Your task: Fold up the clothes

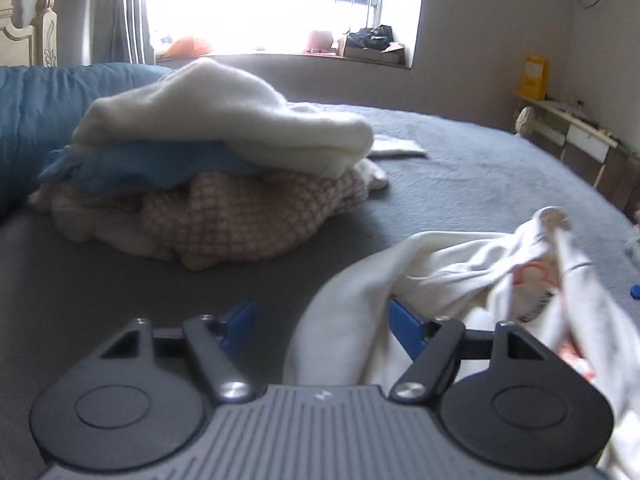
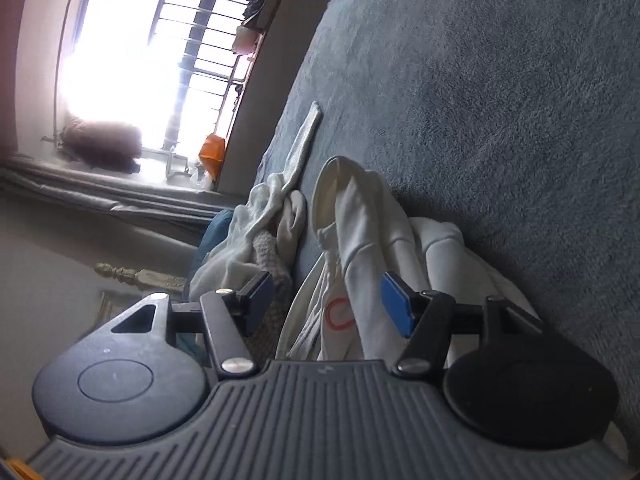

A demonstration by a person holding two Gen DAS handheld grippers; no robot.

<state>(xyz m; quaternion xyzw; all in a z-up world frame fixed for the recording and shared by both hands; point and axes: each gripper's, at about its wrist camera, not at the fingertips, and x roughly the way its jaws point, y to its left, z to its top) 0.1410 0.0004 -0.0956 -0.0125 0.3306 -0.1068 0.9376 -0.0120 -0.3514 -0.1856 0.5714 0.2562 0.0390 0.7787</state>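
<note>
— Fingers of the left gripper (image 1: 322, 320) stand apart; the white garment (image 1: 452, 280) drapes between them against the right-hand blue pad, which may touch it but does not pinch it.

— And the right gripper (image 2: 326, 304)?

— Apart as well. The same garment (image 2: 360, 240), with its red printed mark, lies bunched between the pads, neither pressing it.

— Where does it lie?

— On the grey bedspread (image 1: 460, 184), crumpled, just ahead of both grippers. In the right wrist view its long axis seems to run away from the fingers toward the pile of folded clothes (image 1: 224, 168).

— Which hand is nearer?

— Neither clearly; both sit right at the cloth, so the next grasp likely needs spreading it flat first.
</note>
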